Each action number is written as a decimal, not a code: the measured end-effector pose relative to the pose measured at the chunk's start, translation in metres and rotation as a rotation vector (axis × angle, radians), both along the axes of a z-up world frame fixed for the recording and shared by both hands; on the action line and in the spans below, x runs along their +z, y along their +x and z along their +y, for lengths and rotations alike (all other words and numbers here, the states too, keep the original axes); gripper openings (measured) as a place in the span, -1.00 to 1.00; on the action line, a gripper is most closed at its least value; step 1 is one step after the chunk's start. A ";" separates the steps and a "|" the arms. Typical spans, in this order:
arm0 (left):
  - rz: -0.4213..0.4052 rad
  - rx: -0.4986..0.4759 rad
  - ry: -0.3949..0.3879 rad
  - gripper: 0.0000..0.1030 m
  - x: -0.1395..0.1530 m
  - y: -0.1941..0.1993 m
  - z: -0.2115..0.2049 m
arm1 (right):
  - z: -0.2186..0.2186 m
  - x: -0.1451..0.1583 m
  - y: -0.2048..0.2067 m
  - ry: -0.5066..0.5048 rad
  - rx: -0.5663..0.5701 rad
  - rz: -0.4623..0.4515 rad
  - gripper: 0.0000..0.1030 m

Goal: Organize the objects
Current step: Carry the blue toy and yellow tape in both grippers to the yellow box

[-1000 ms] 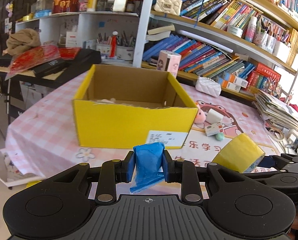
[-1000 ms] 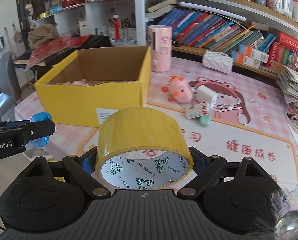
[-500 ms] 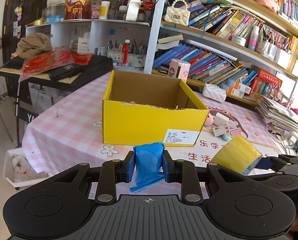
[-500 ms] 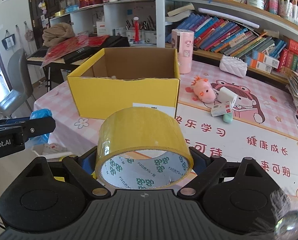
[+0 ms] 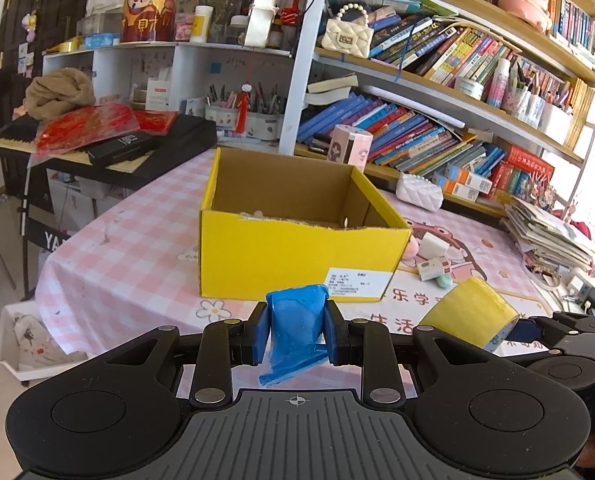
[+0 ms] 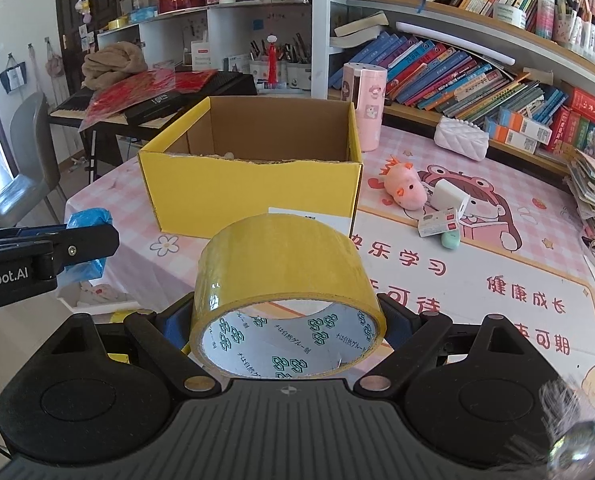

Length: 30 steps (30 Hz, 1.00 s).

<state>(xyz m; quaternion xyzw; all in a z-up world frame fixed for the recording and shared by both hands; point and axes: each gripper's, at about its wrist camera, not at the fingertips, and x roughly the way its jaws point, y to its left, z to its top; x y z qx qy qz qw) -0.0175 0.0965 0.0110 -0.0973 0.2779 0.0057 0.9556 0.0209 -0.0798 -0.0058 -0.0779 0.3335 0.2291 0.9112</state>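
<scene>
My left gripper (image 5: 296,330) is shut on a blue plastic bag roll (image 5: 295,320), held in the air short of the table's near edge. My right gripper (image 6: 287,320) is shut on a roll of yellow tape (image 6: 285,276). The tape also shows in the left wrist view (image 5: 471,310), and the blue roll in the right wrist view (image 6: 87,220). An open yellow cardboard box (image 5: 297,252) stands on the pink checked table (image 5: 137,248) ahead of both grippers; it also shows in the right wrist view (image 6: 253,196). Something pale lies inside it, mostly hidden.
Right of the box lie a pink plush toy (image 6: 405,188), a white charger block (image 6: 451,200), a small carton (image 6: 437,222) and a green eraser (image 6: 451,240). A pink canister (image 6: 363,106) and bookshelves (image 5: 457,92) stand behind. A keyboard (image 5: 109,148) and a grey chair (image 6: 21,184) are at left.
Both grippers have pulled back from the box and risen, each still holding its object. The box looks smaller and farther away than a second ago.
</scene>
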 end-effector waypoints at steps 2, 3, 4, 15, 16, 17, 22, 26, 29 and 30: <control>-0.006 0.006 0.000 -0.49 0.002 0.004 0.003 | 0.002 0.002 0.004 0.003 -0.001 -0.006 0.75; -0.010 0.009 0.000 -0.49 0.003 0.006 0.004 | 0.003 0.003 0.006 0.006 0.001 -0.012 0.75; -0.016 0.013 0.003 -0.49 0.005 0.009 0.006 | 0.004 0.005 0.009 0.010 0.001 -0.018 0.75; -0.074 0.042 0.055 -0.49 0.026 0.066 0.012 | 0.013 0.038 0.080 0.085 -0.020 -0.108 0.75; -0.075 0.044 0.058 -0.49 0.027 0.074 0.012 | 0.015 0.041 0.088 0.088 -0.017 -0.112 0.75; -0.076 0.046 0.061 -0.49 0.028 0.082 0.011 | 0.016 0.043 0.096 0.091 -0.013 -0.115 0.75; -0.076 0.053 0.076 -0.49 0.028 0.124 0.006 | 0.023 0.051 0.137 0.107 0.012 -0.128 0.75; -0.052 0.054 0.082 -0.49 0.021 0.156 -0.001 | 0.026 0.055 0.170 0.116 0.028 -0.139 0.75; -0.030 0.053 0.088 -0.49 0.016 0.177 -0.006 | 0.028 0.055 0.192 0.119 0.043 -0.132 0.75; -0.023 0.053 0.090 -0.49 0.014 0.182 -0.007 | 0.029 0.055 0.200 0.118 0.052 -0.129 0.75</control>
